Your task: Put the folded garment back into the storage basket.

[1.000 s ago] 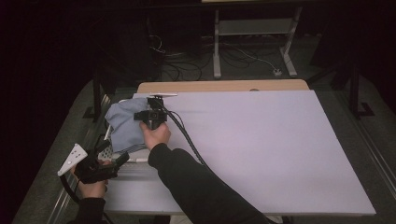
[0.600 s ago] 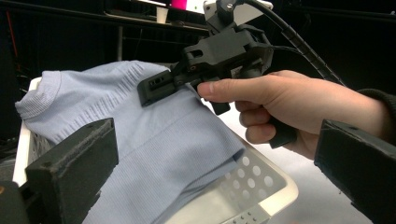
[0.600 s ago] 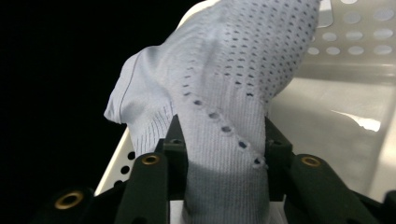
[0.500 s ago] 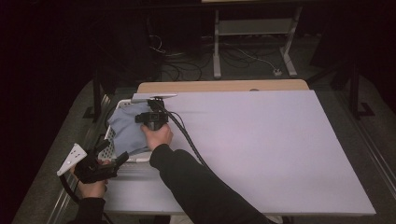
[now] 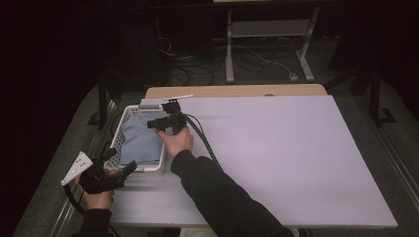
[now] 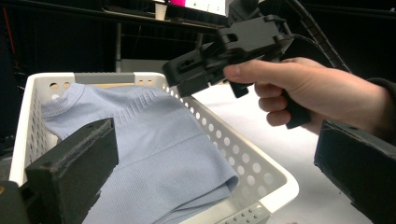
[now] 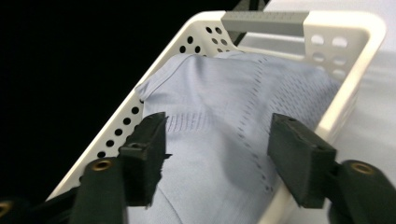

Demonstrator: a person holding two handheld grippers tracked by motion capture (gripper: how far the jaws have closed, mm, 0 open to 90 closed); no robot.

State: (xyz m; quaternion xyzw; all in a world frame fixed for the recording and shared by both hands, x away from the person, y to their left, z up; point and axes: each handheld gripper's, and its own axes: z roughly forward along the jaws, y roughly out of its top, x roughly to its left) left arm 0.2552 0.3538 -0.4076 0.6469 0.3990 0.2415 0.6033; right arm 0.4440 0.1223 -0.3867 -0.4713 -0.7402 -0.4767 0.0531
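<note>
The pale blue garment (image 5: 142, 143) lies folded in the white perforated basket (image 5: 129, 111), and it takes up nearly the whole inside of it. From my right gripper (image 7: 215, 161) I look straight down on the cloth: it sits just ahead of and below my two black pads, which stand apart with nothing pinched between them. The jaws have just been opening, and the fabric now lies loose under them, rumpled into a soft ridge toward the far end of the basket. The basket's grey handle bar (image 7: 264, 21) is at the far rim, well ahead of that gripper, and the near wall with its round holes runs along to the left of my left pad.

In the high view my right gripper (image 5: 167, 123) hangs over the basket's right-hand wall, with its cable (image 5: 202, 139) trailing back across the table (image 5: 276, 148) beside my sleeve (image 5: 222, 197).

My left gripper (image 5: 118, 168) is at the basket's near corner, close to the table's left edge. Its jaws are spread wide and empty; through its own view (image 6: 210, 177) the basket's near rim (image 6: 275, 189) lies between them, just ahead, and the garment's folded edge (image 6: 205, 182) droops toward that corner. Beyond the basket, above and ahead of this gripper, I see my right hand (image 6: 317, 95) around the other gripper's grip.

The garment stays inside the walls; none of it hangs over the rim.
</note>
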